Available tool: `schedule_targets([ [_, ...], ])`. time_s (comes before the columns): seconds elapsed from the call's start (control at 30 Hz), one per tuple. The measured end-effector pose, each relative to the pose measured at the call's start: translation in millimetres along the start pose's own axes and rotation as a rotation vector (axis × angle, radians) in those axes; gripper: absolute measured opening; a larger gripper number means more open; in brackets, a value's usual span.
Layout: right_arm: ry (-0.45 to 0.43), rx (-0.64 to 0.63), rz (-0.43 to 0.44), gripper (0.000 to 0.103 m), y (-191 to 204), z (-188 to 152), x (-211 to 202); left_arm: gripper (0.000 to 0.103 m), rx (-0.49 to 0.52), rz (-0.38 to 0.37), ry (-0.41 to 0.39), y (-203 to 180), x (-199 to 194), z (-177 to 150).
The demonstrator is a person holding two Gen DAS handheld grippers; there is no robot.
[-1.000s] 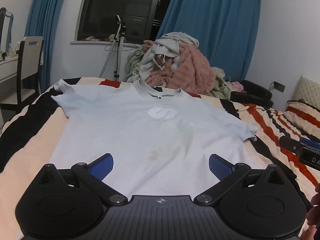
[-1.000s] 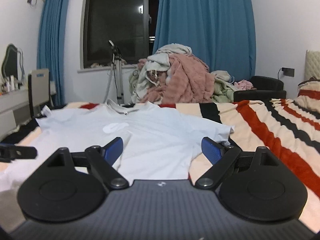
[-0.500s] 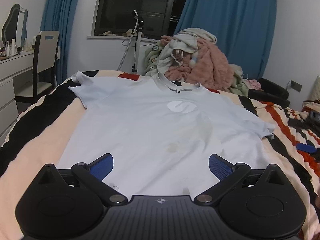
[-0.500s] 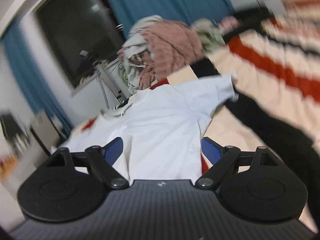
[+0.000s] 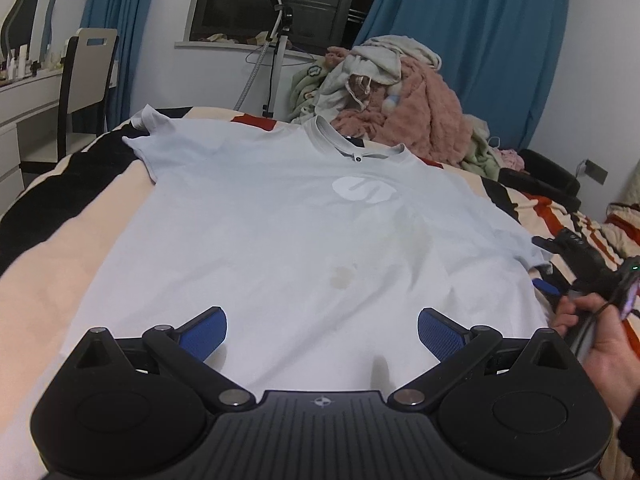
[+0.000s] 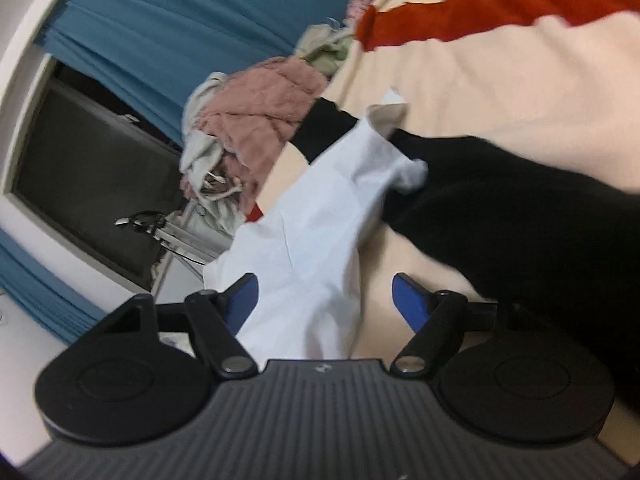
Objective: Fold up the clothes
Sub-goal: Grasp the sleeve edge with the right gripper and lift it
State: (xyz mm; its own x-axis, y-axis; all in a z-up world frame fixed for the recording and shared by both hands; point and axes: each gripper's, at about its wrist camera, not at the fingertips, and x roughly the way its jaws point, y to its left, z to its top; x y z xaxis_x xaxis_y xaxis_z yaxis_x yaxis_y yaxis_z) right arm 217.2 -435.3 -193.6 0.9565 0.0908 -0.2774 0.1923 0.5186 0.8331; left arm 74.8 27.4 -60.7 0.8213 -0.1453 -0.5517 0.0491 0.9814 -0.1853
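The T-shirt [image 5: 280, 232] is lying flat and face up on the striped bedspread [image 5: 56, 240], collar pointing toward the window [image 5: 276, 0], both short sleeves spread out. A white round logo [image 5: 365, 189] is sitting on the chest just below the collar, and a faint yellowish stain [image 5: 342, 276] is showing lower down, nearer the hem.

The left gripper [image 5: 322, 330] is hovering over the T-shirt's hem edge with its blue-padded fingers [image 5: 202, 330] spread wide, grasping nothing. Whether the pads are touching the cloth cannot be told.

The right gripper [image 6: 324, 300] is tilted steeply (its view is rolled and blurred), positioned at the T-shirt's right side, with the right sleeve [image 6: 400, 164] ahead of it. Its fingers [image 6: 406, 300] are likewise standing apart, released; the T-shirt's side edge [image 6: 320, 264] is running between them, but no grip on it is visible. In the left wrist view this same gripper [image 5: 568, 256] is appearing just beside the T-shirt's right sleeve, held by the person's hand [image 5: 600, 344].

Beyond the T-shirt's collar, a heap of clothes [image 5: 400, 96] is piled against the blue curtain [image 5: 480, 48]. A chair [image 5: 86, 80] is standing well off the T-shirt's left sleeve, by a white desk [image 5: 24, 96].
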Motion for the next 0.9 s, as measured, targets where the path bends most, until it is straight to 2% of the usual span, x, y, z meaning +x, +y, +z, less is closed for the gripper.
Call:
schedule_targets([
  [0.3,-0.129,-0.078,0.064,0.072,-4.8,23.0,77.5,0.103,0.057,0.02,0.007,-6.8,33.4,-3.5],
  [0.43,-0.171,-0.07,0.066,0.055,-9.9,38.1,106.1,0.103,0.07,0.039,0.023,-7.3,43.8,-6.0],
  [0.6,-0.162,-0.094,0.086,0.039,-11.3,53.1,138.6,0.103,0.059,0.068,0.037,-3.6,55.1,-5.9],
  [0.77,-0.151,-0.104,0.077,0.013,-12.2,56.4,149.1,0.103,0.047,0.111,0.027,-0.9,64.5,-2.0],
  [0.83,-0.15,-0.116,0.052,0.008,-9.8,55.3,145.5,0.103,0.05,0.131,0.014,-0.3,65.7,-0.4],
  [0.9,-0.151,-0.184,-0.032,0.006,4.0,56.0,141.4,0.103,0.047,0.145,-0.005,0.5,64.0,1.9],
])
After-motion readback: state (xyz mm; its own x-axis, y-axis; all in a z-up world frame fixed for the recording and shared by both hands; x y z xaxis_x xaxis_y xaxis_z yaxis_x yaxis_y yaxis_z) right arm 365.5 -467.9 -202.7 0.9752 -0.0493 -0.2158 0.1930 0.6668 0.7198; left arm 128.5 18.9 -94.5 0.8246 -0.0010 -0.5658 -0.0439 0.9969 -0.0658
